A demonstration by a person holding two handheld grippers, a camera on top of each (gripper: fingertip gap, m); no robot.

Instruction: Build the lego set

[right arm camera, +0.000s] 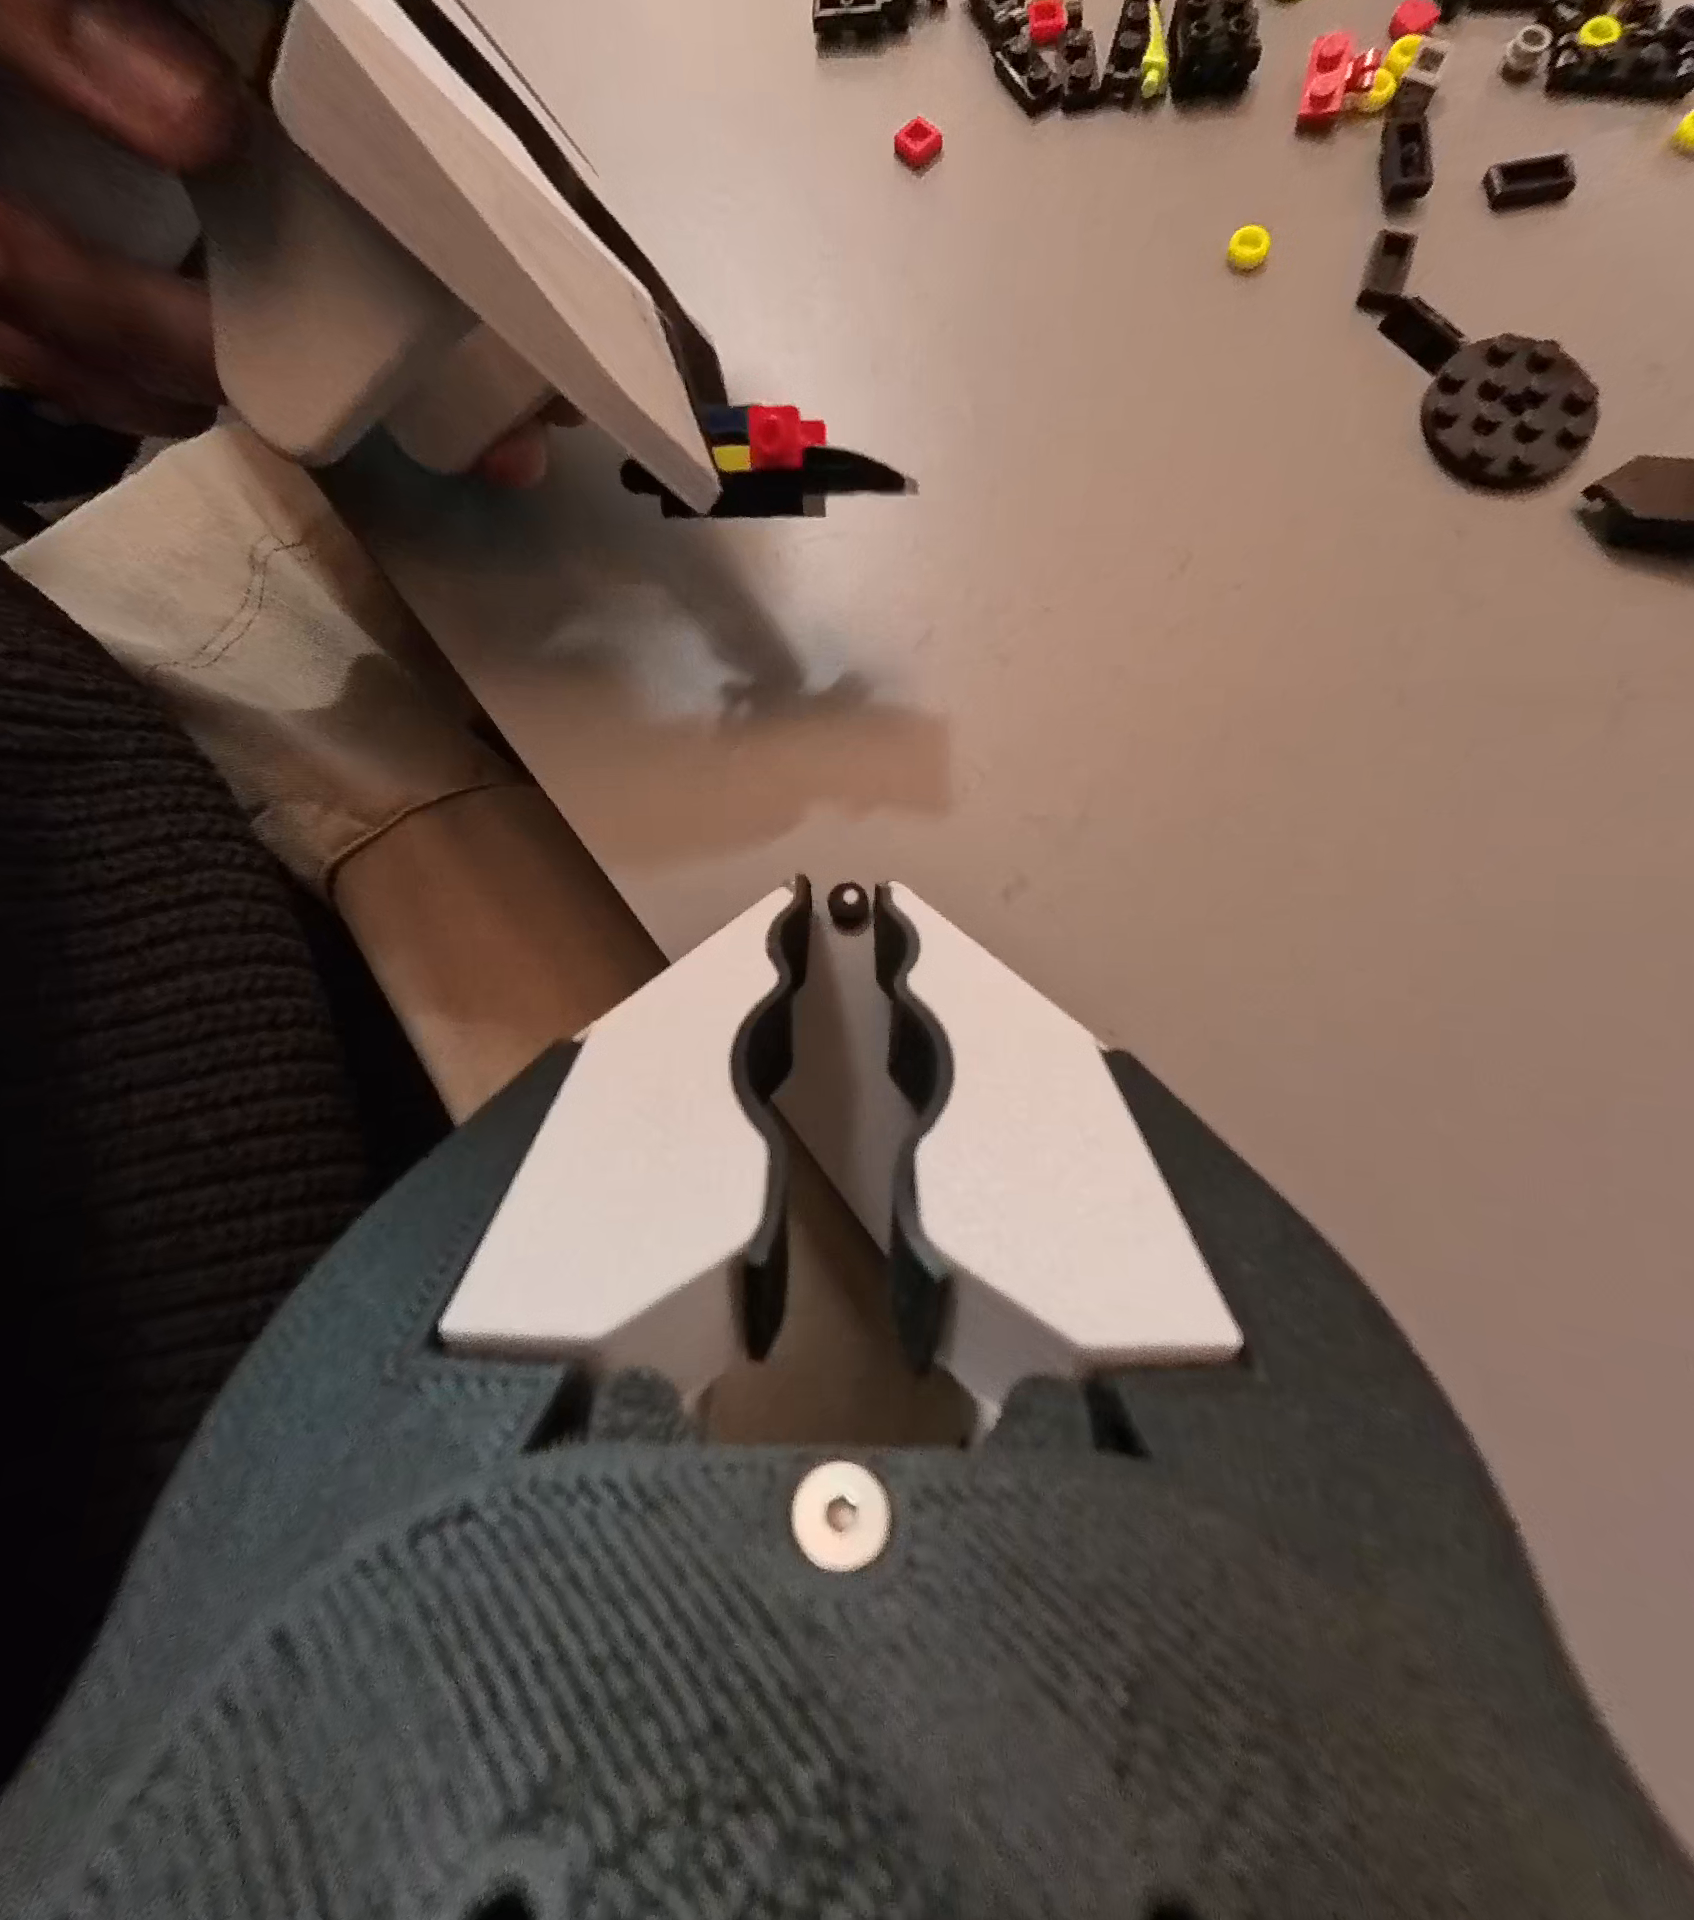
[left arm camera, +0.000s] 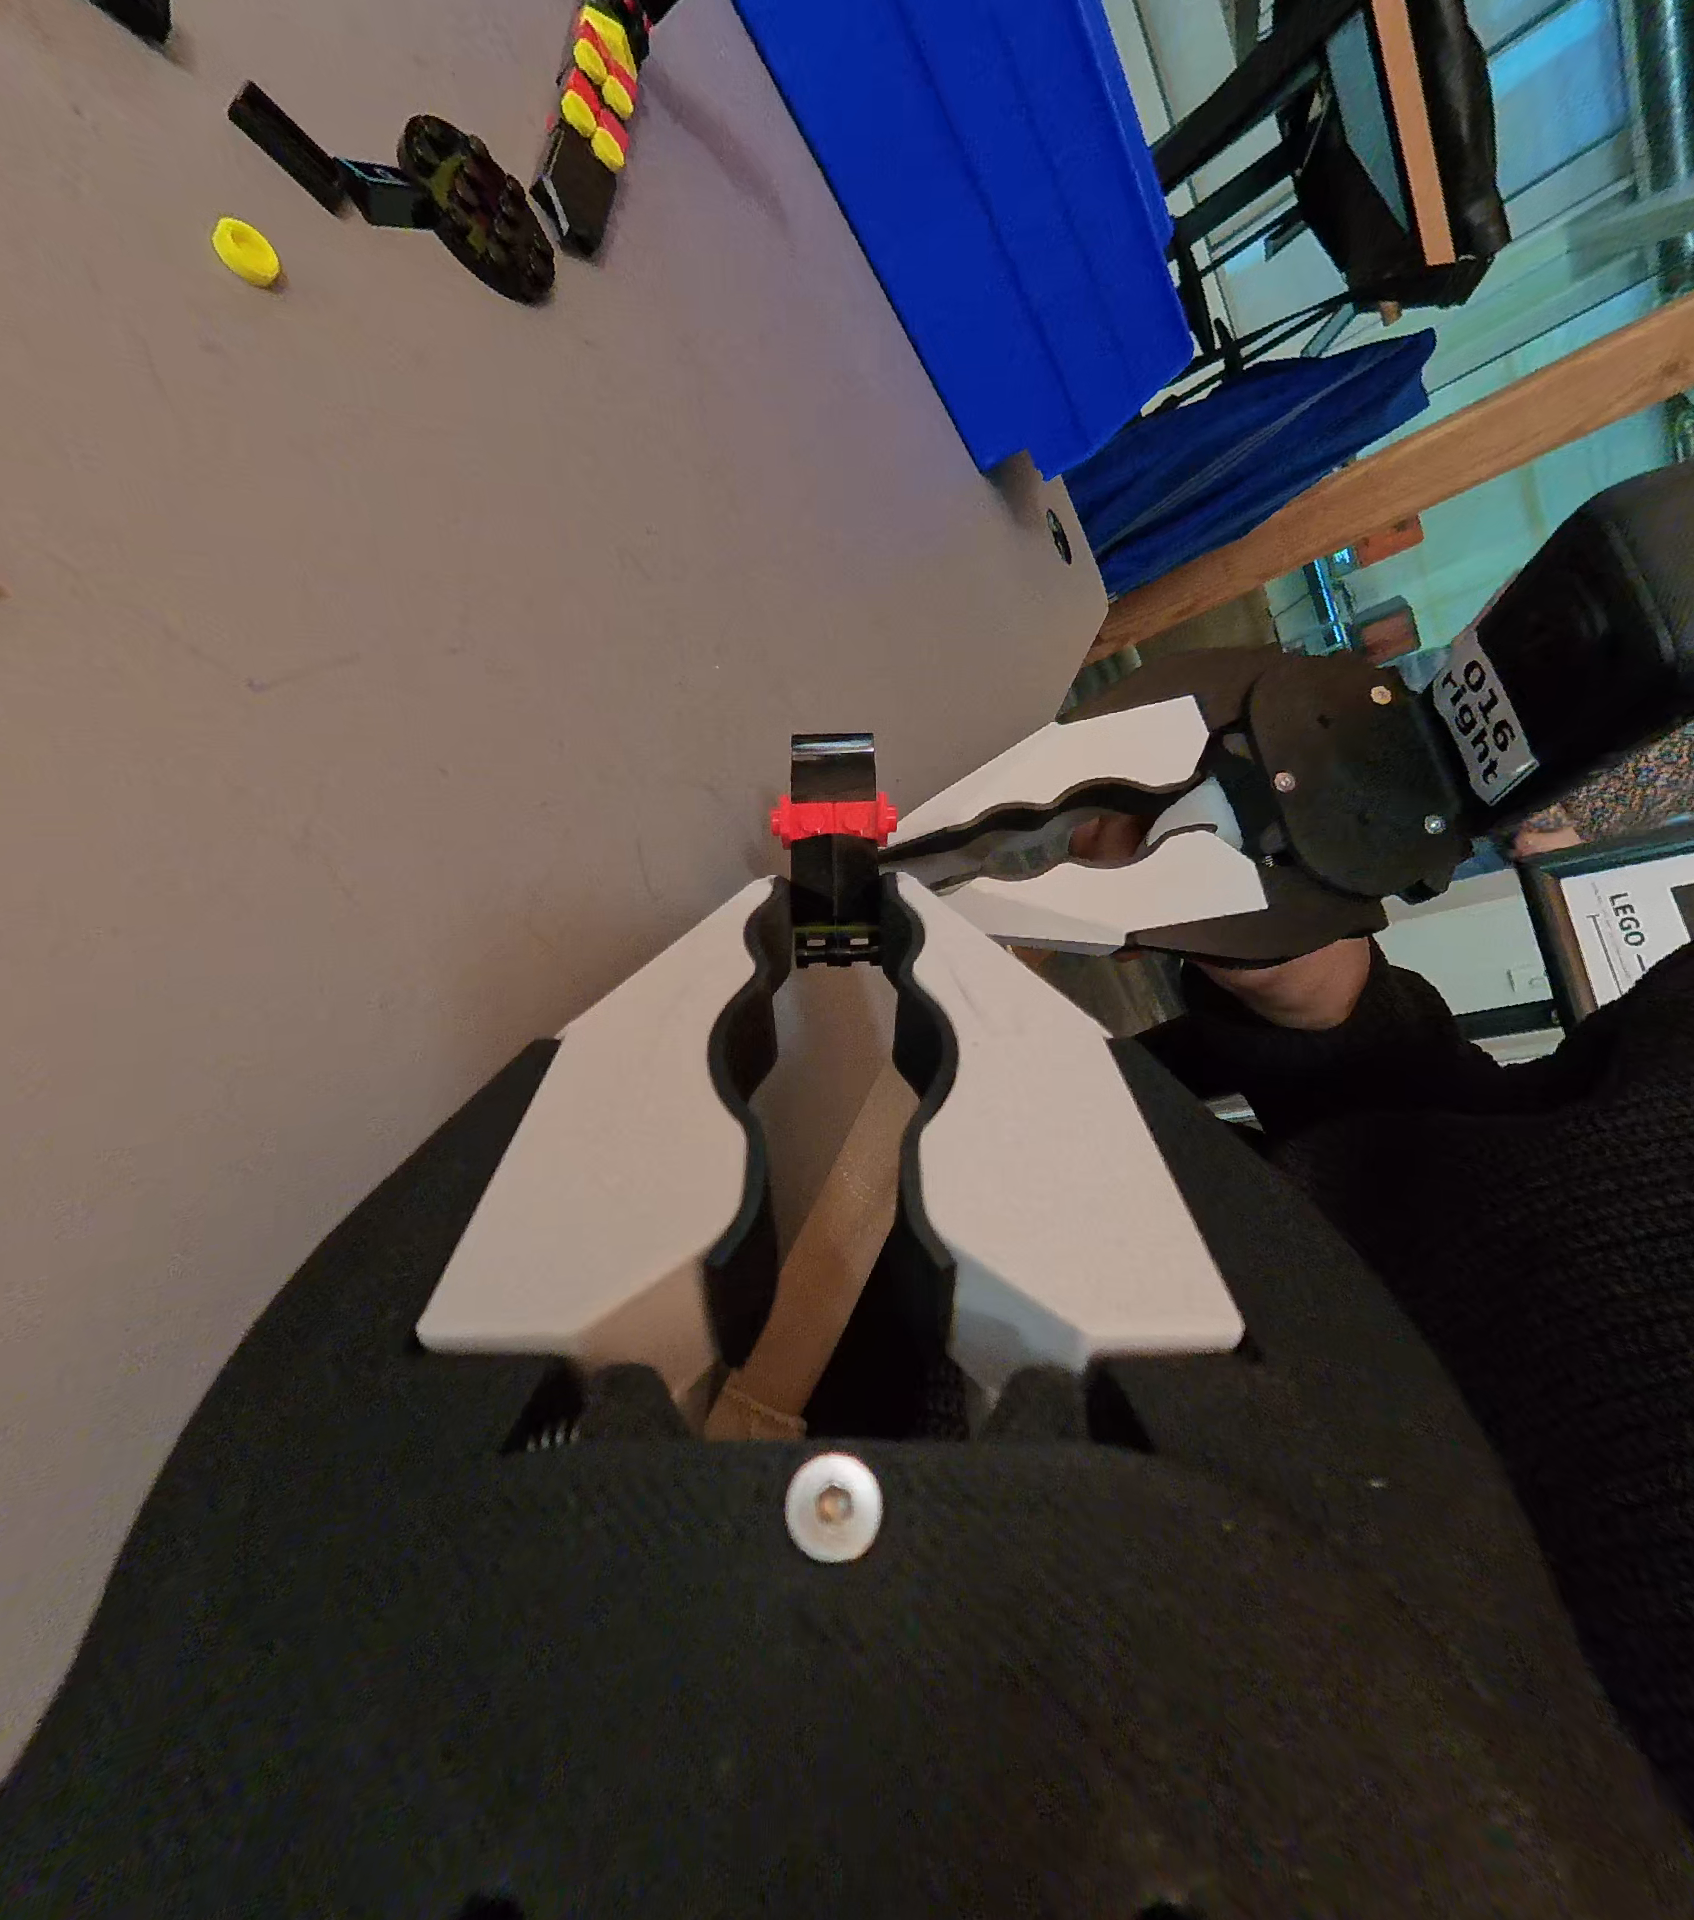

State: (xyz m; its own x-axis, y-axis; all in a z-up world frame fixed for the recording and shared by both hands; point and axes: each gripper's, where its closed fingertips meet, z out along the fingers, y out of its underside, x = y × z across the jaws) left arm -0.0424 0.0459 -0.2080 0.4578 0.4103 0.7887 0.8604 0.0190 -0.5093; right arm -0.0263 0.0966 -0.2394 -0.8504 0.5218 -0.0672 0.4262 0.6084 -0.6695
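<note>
My left gripper (left arm camera: 832, 896) is shut on a small black lego assembly (left arm camera: 830, 774) with a red brick (left arm camera: 830, 821) across it, held above the grey table (left arm camera: 407, 623). In the right wrist view the assembly (right arm camera: 770, 457) also shows blue and yellow bits, and it sticks out of the left gripper (right arm camera: 697, 457). My right gripper (right arm camera: 843, 902) is shut on a tiny black round piece (right arm camera: 849, 906). In the left wrist view the right gripper (left arm camera: 900, 847) has its tips right beside the red brick.
Loose pieces lie on the table: a black round plate (right arm camera: 1508, 410), yellow rings (right arm camera: 1248, 247), a red stud (right arm camera: 918, 140) and a pile of black pieces (right arm camera: 1113, 52). A blue bin (left arm camera: 957, 208) stands at the table's far side. A person's dark sleeve (right arm camera: 43, 935) is at the table edge. My hands' fingertips stand some 7 cm from each other. The red stud (right arm camera: 918, 140) is about 11 cm from my left fingertips and 15 cm from my right.
</note>
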